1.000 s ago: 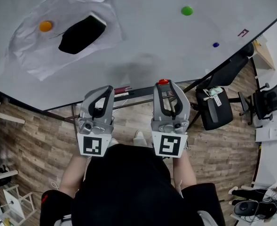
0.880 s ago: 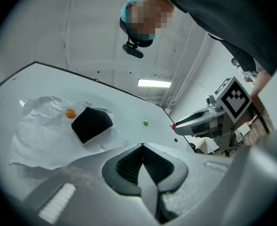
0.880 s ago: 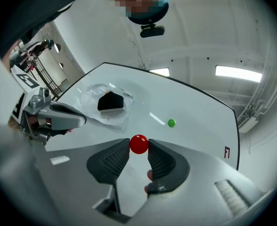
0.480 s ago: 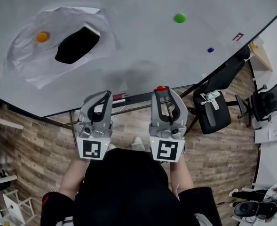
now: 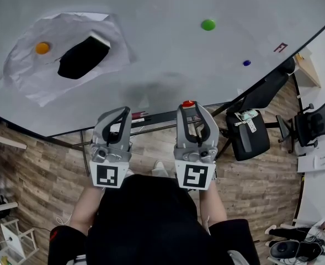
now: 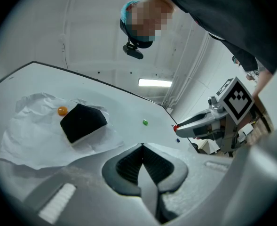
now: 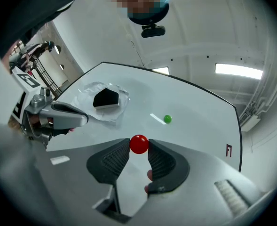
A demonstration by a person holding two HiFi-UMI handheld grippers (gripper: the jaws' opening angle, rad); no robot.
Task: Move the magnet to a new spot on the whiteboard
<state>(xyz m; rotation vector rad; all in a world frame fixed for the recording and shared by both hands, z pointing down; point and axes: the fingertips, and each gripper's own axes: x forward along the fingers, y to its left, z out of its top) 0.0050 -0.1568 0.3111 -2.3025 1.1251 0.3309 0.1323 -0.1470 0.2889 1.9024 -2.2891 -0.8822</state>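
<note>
A small red ball magnet [image 7: 139, 144] is pinched between the tips of my right gripper [image 7: 139, 148], which is shut on it. In the head view the red magnet [image 5: 188, 103] and right gripper [image 5: 190, 105] hover just off the lower edge of the whiteboard [image 5: 162, 48]. My left gripper [image 5: 124, 111] is beside it at the left, shut and empty, its pads meeting at the tips [image 6: 142, 147]. On the board sit a green magnet [image 5: 208, 25], a blue magnet [image 5: 246, 63] and an orange magnet [image 5: 42, 48].
A black eraser [image 5: 83, 56] lies on crumpled white paper [image 5: 35, 76] at the board's left, next to the orange magnet. A red mark [image 5: 280, 47] is at the board's right. Below the board are a pen tray [image 5: 143, 115], a black chair [image 5: 248, 134] and an office chair [image 5: 316, 123].
The board's items have drifted slightly down and left in the head view. Both grippers keep their places and the red magnet stays in the right one.
</note>
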